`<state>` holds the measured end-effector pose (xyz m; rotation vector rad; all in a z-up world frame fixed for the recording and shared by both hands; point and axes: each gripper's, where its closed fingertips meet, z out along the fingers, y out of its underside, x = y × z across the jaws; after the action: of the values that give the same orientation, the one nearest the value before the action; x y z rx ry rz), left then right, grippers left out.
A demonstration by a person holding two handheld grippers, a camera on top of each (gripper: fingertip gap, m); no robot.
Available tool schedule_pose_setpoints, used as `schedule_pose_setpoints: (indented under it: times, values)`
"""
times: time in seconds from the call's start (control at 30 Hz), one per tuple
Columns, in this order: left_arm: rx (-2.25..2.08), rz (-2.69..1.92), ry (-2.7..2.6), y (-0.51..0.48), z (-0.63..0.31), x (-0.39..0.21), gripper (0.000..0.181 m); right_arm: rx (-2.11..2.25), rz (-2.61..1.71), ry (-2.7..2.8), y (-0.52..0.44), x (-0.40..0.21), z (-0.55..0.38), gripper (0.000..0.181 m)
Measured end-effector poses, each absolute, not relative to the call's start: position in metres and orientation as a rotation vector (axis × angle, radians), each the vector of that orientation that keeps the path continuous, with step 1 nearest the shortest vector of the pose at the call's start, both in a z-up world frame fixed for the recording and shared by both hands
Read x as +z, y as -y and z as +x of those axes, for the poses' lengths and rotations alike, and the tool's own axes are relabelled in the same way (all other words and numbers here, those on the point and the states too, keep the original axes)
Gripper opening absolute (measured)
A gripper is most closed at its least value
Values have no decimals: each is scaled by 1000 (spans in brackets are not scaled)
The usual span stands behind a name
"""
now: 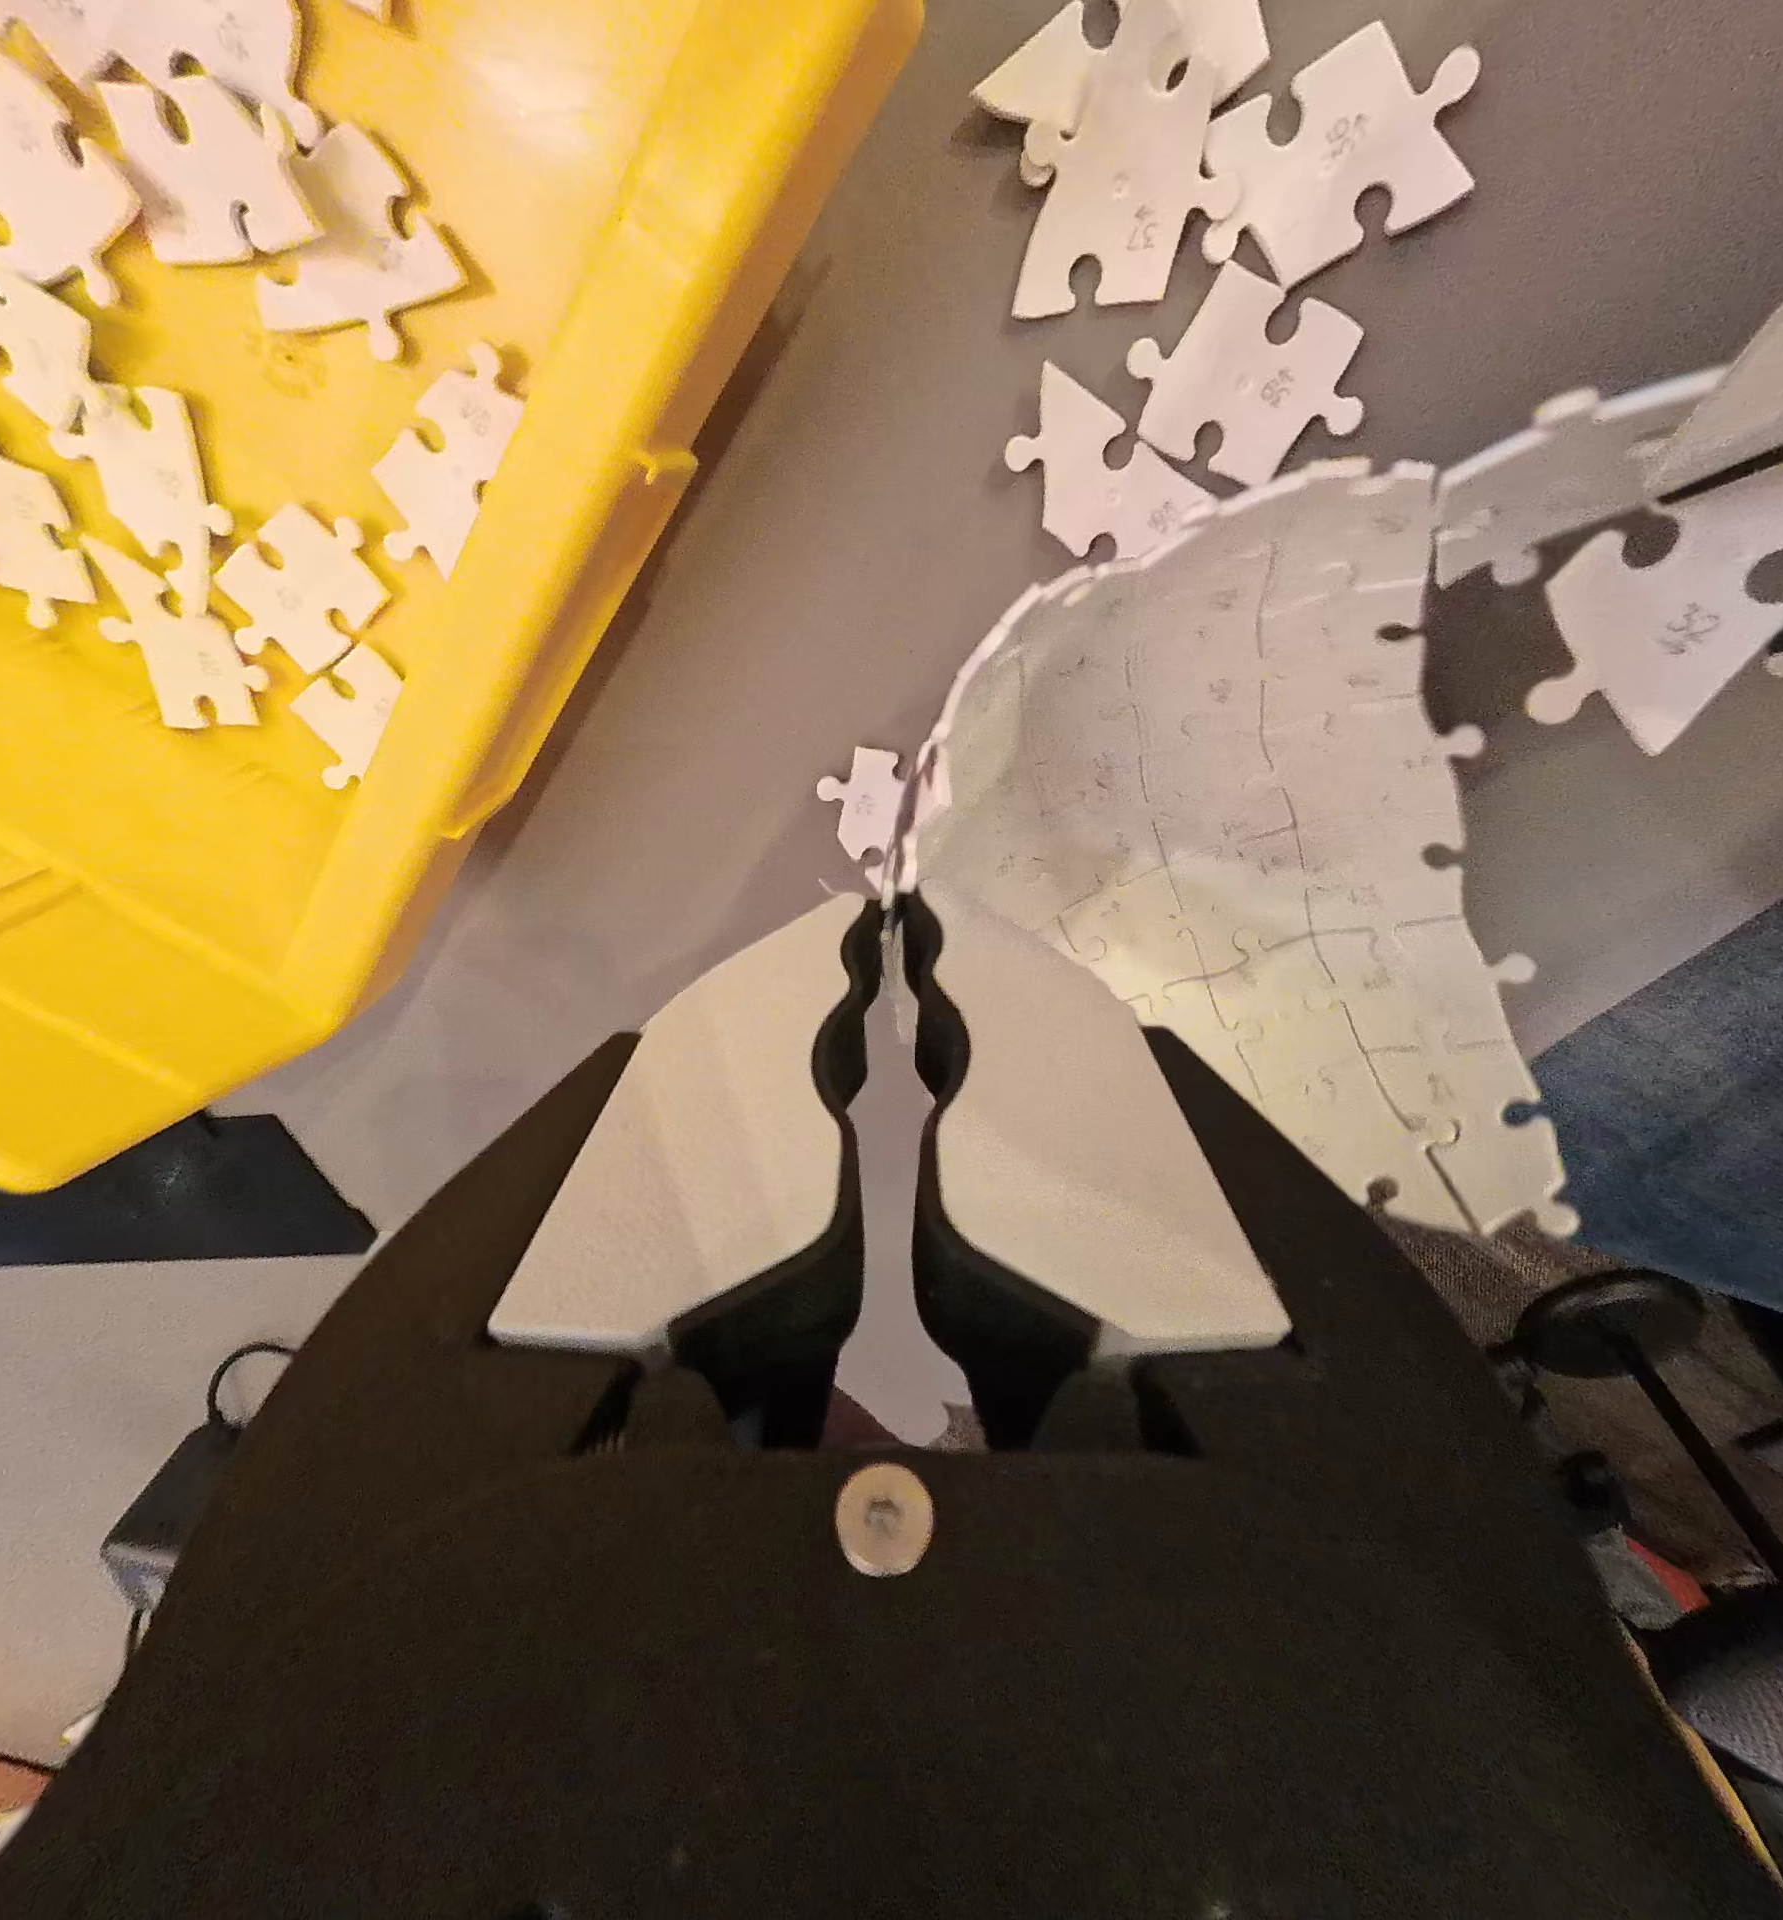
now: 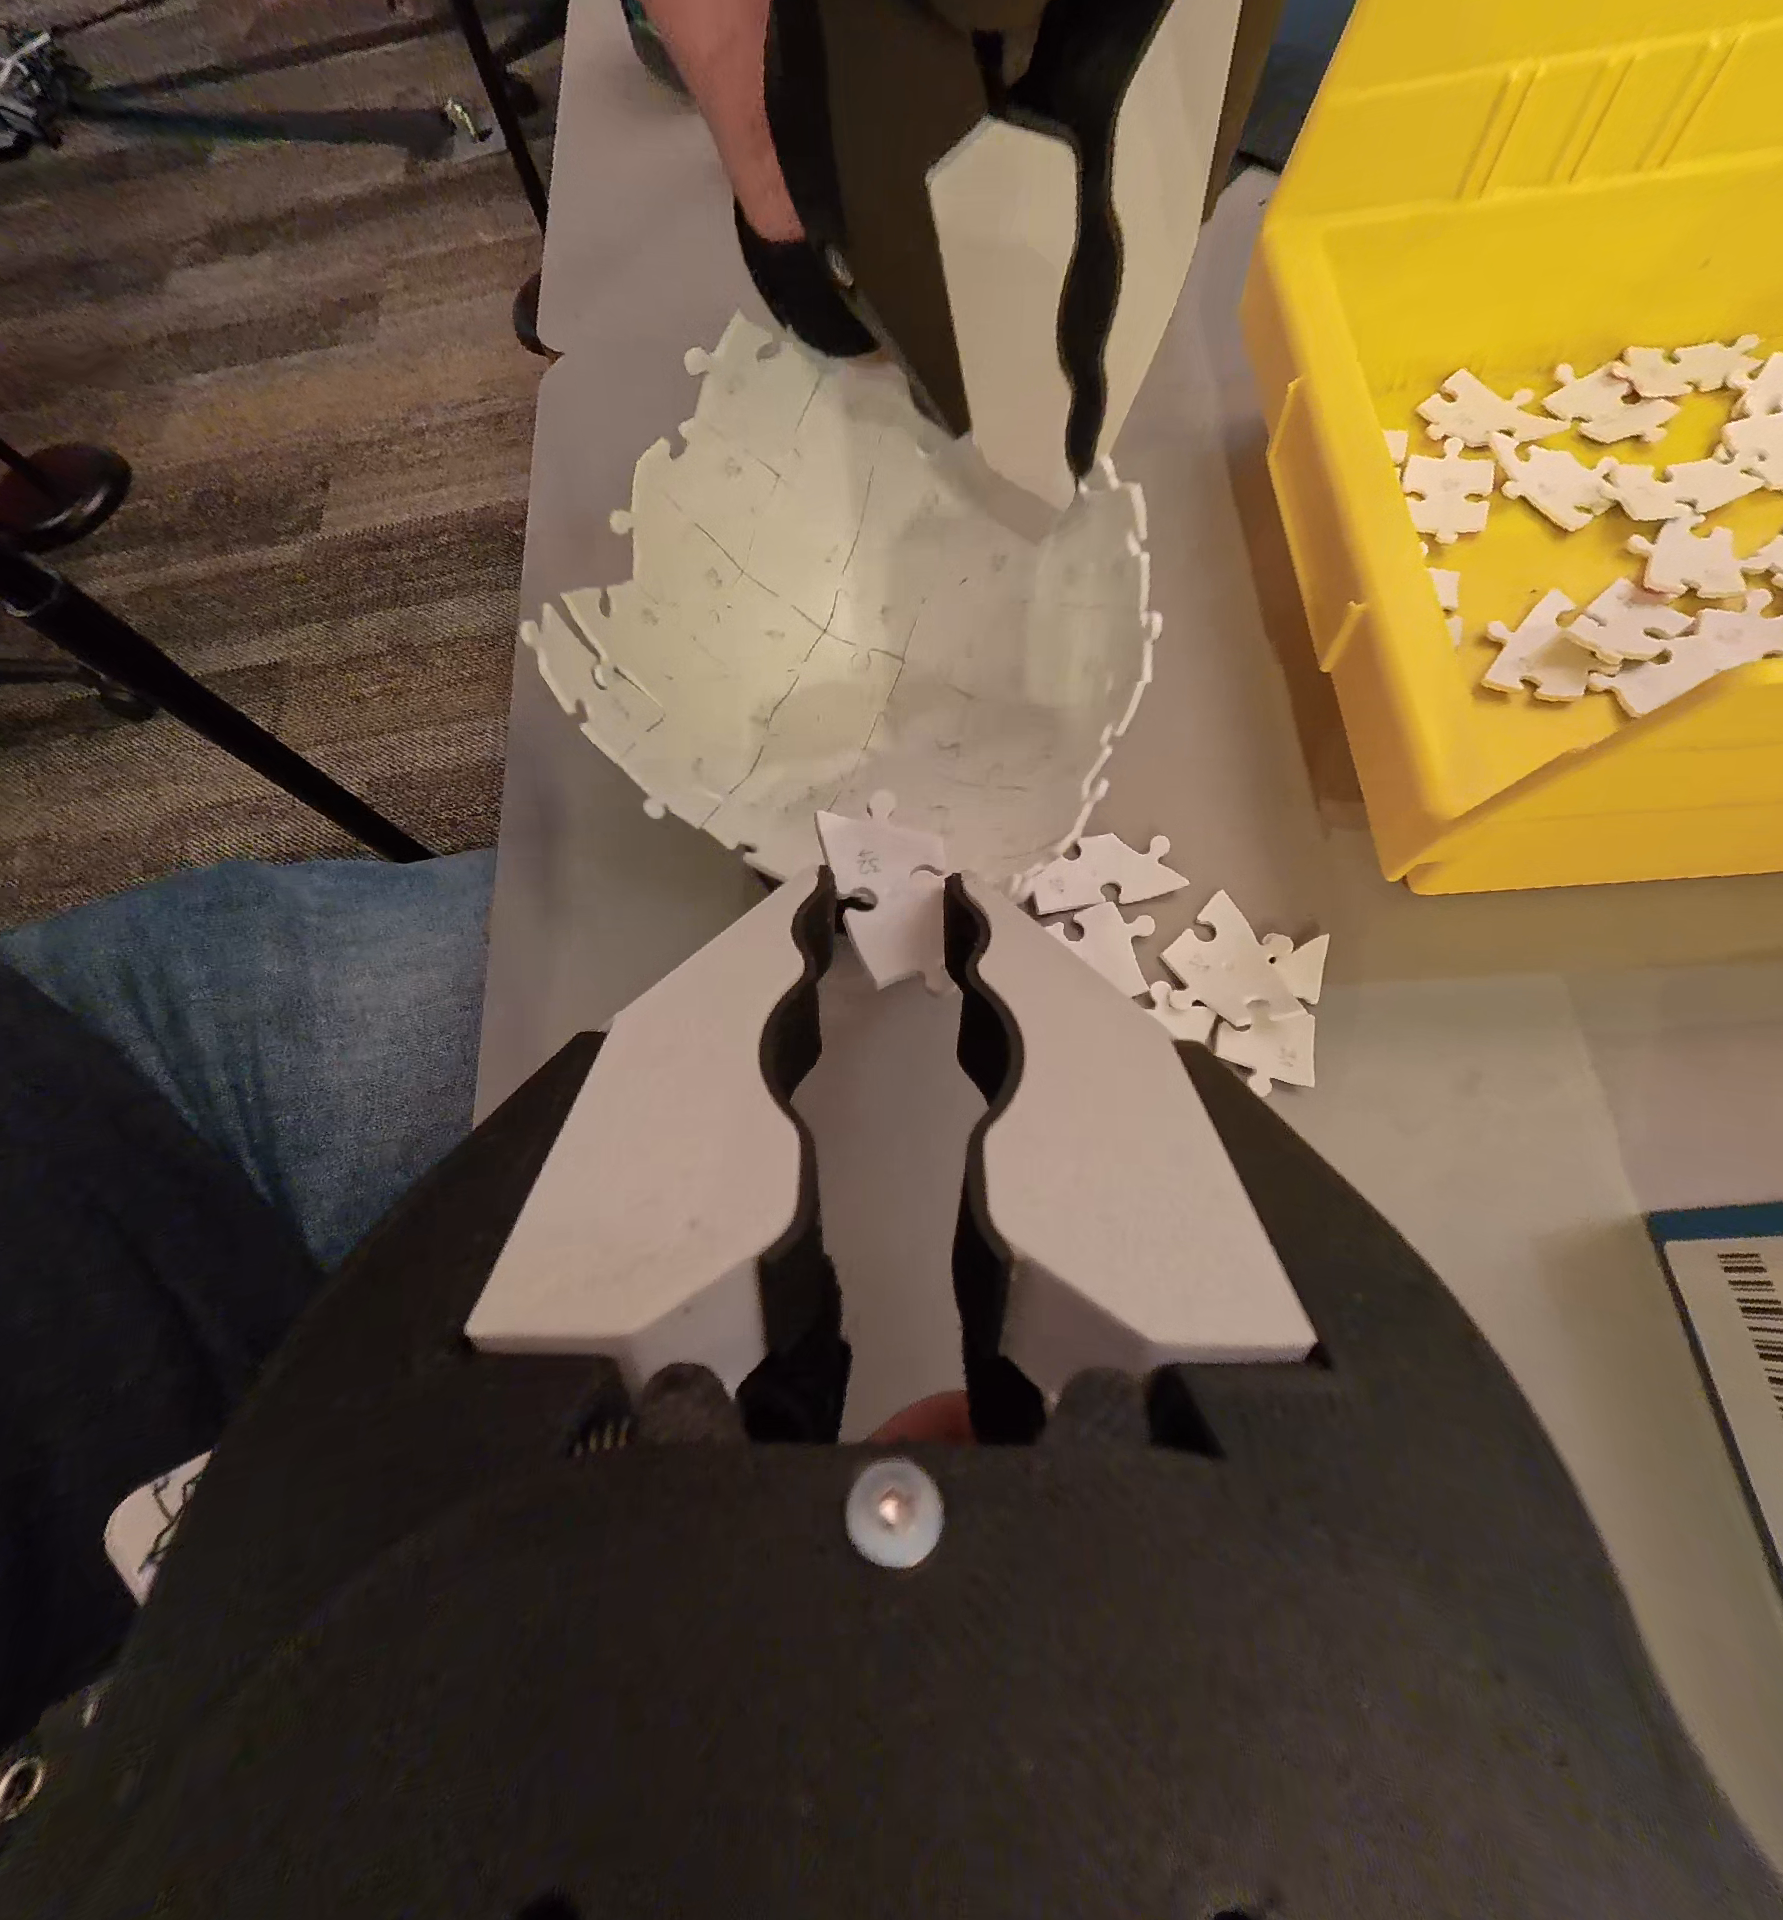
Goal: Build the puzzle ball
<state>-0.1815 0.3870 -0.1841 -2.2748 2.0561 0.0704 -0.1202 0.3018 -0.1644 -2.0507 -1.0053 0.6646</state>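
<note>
The half-built puzzle ball is a white curved bowl of joined pieces, held just above the grey table. My left gripper is shut on its rim; in the right wrist view it pinches the bowl's far edge. The bowl also shows in the left wrist view. My right gripper is shut on a single white puzzle piece and holds it against the bowl's near edge. In the left wrist view that piece sits at the right, beside the bowl's rim.
A yellow bin holding several loose white pieces stands right of the bowl, and shows in the left wrist view. Several loose pieces lie on the grey table. A blue-edged box lies at the right. A person's denim leg is at the left. Some 11 centimeters of space lies between my two pairs of fingers.
</note>
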Motion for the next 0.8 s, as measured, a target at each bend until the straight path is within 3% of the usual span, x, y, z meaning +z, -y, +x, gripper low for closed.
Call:
schedule_pose_setpoints:
  times: [0.8]
  values:
    - [367, -2330, -1944, -411, -222, -157, 2, 591, -1995, 1046, -305, -168, -141, 20]
